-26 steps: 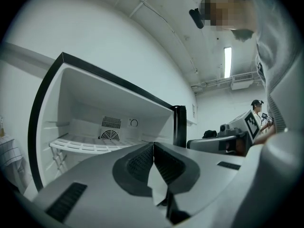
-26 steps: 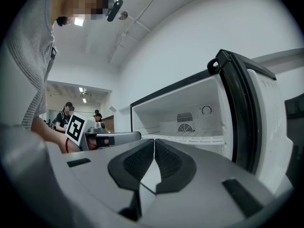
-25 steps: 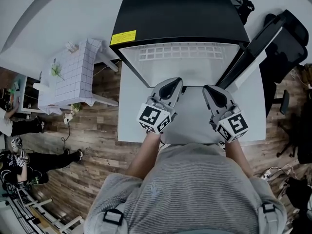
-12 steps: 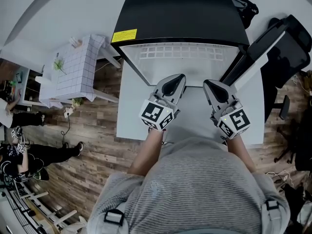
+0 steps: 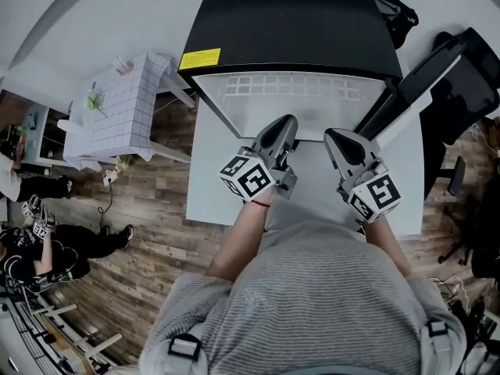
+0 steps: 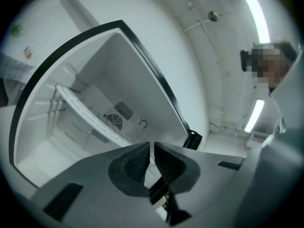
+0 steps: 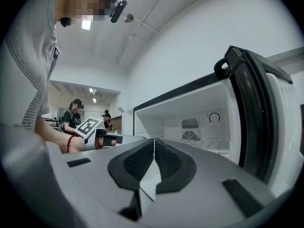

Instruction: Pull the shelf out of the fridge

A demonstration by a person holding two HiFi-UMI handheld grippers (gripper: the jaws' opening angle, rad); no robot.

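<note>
Before the open fridge, both claws hover with jaws pressed together on nothing, the tilted left gripper at nine o'clock of the right gripper. At twelve o'clock from them, the white shelf sits inside the fridge, untouched.

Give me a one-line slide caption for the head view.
Left gripper and right gripper, both shut, poised before the open fridge, shelf not yet pulled out.
</note>
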